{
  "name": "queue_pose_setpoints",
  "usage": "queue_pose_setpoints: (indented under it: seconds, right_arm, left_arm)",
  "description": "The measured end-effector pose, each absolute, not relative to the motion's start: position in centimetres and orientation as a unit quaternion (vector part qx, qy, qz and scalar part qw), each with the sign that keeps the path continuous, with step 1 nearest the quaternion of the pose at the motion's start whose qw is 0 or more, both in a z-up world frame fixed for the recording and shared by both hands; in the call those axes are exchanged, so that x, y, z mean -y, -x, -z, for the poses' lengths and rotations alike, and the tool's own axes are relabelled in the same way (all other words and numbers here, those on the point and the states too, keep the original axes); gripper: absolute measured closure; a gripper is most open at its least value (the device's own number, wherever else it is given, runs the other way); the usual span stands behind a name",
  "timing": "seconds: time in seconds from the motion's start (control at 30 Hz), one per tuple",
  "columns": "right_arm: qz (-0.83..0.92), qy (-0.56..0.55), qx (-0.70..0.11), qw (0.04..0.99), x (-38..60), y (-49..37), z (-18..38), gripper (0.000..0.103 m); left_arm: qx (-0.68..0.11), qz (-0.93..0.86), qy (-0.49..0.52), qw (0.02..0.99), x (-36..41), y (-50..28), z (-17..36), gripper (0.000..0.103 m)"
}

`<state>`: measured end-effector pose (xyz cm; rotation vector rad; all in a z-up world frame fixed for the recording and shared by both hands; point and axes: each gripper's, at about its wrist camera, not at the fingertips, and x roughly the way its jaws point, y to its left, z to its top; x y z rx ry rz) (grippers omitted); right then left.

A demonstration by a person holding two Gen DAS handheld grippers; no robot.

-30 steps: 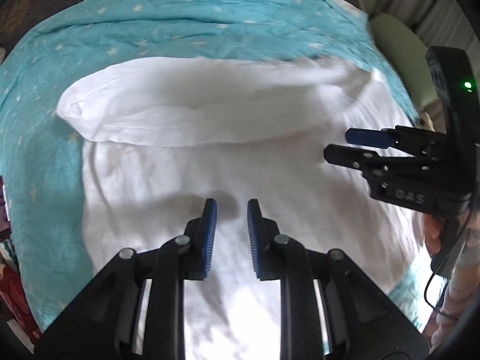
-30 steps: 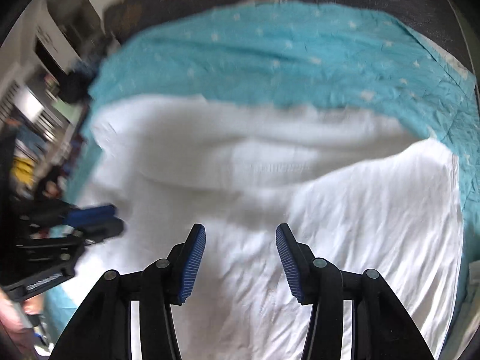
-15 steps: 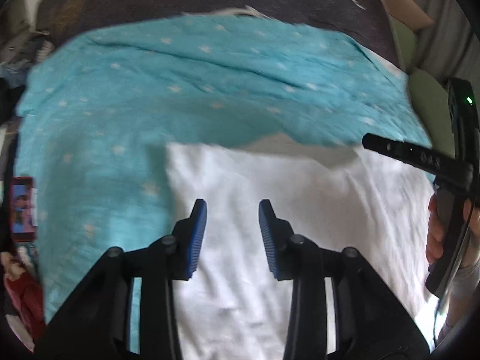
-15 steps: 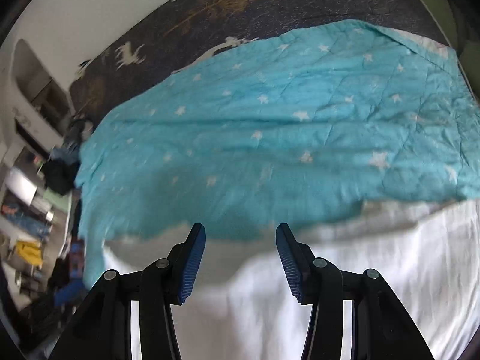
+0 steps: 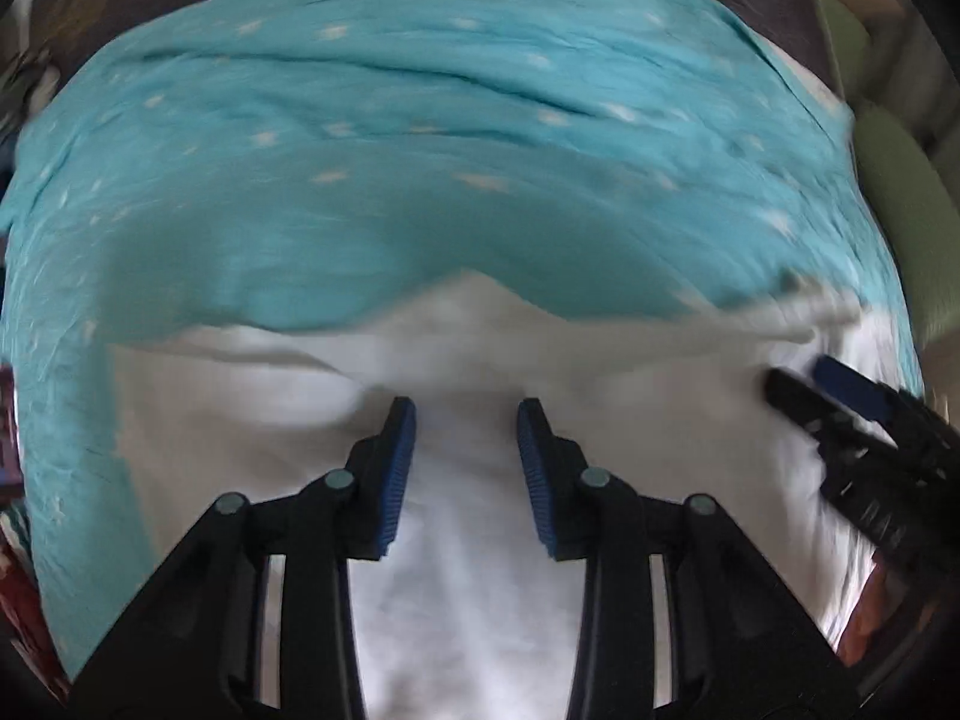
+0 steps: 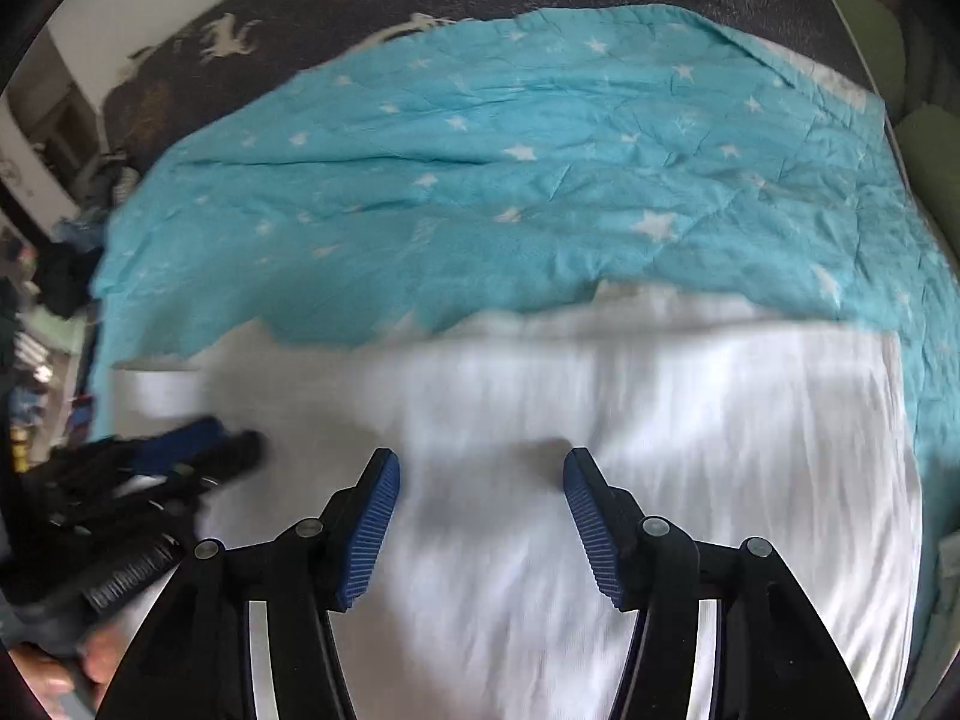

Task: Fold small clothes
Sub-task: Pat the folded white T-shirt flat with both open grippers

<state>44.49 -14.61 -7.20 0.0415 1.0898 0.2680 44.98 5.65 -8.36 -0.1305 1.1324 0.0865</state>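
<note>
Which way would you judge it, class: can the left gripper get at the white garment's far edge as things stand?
Probably yes. The left gripper hangs open over the white garment, whose far edge lies just ahead on the turquoise blanket, with nothing between. The right gripper stays off to the side.

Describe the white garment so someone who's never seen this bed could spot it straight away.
Find the bed's turquoise blanket sprinkled with white stars. On its near part lies the white garment, spread flat, directly under both pairs of blue-padded fingers. It is the only plain white cloth there, with no print.
</note>
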Motion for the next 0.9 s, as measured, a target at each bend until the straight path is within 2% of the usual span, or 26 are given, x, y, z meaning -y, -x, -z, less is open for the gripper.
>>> queue_pose_setpoints:
  seconds: [0.13,0.27,0.37,0.47,0.57,0.63,0.7,0.8,0.83,0.87,0.9]
  right_arm:
    - [-0.106,-0.055,-0.495,0.861,17.2,-45.8,7.2,0.045]
    - [-0.098,-0.092,-0.490,0.861,22.6,-43.0,5.4,0.045]
    - [-0.111,-0.077,-0.489,0.862,26.4,-37.8,4.2,0.044]
    - [-0.101,-0.049,-0.491,0.864,29.9,-31.3,3.9,0.043]
    - [-0.091,-0.073,-0.483,0.868,33.7,-25.0,3.8,0.043]
    - [-0.094,-0.128,-0.474,0.866,36.4,-21.3,4.0,0.040]
    - [-0.088,-0.170,-0.469,0.862,38.1,-18.3,4.6,0.039]
    - [-0.059,-0.162,-0.474,0.864,38.4,-15.7,5.3,0.039]
    - [-0.054,-0.156,-0.476,0.864,38.3,-15.4,5.4,0.039]
    - [-0.053,-0.160,-0.479,0.862,38.2,-15.1,5.6,0.039]
    - [-0.061,-0.172,-0.479,0.858,38.2,-15.0,5.6,0.039]
  left_arm:
    - [-0.517,-0.044,0.102,0.849,-9.8,-42.2,6.8,0.066]
    - [-0.502,-0.055,0.078,0.860,-12.2,-37.2,4.5,0.062]
    - [-0.508,-0.019,0.097,0.856,-13.8,-32.0,3.9,0.057]
    - [-0.519,0.003,0.110,0.848,-14.6,-25.5,4.2,0.057]
    - [-0.525,0.018,0.129,0.841,-14.8,-20.4,4.9,0.057]
    - [-0.530,0.023,0.147,0.835,-14.8,-18.3,5.5,0.056]
    - [-0.536,0.029,0.172,0.826,-14.8,-17.1,6.6,0.049]
    - [-0.542,0.024,0.184,0.819,-14.3,-16.9,7.8,0.049]
    - [-0.542,0.019,0.181,0.821,-14.1,-17.0,8.1,0.068]
    - [-0.544,0.020,0.193,0.817,-14.4,-17.3,8.6,0.093]
    - [-0.546,0.021,0.219,0.808,-14.9,-17.3,9.0,0.094]
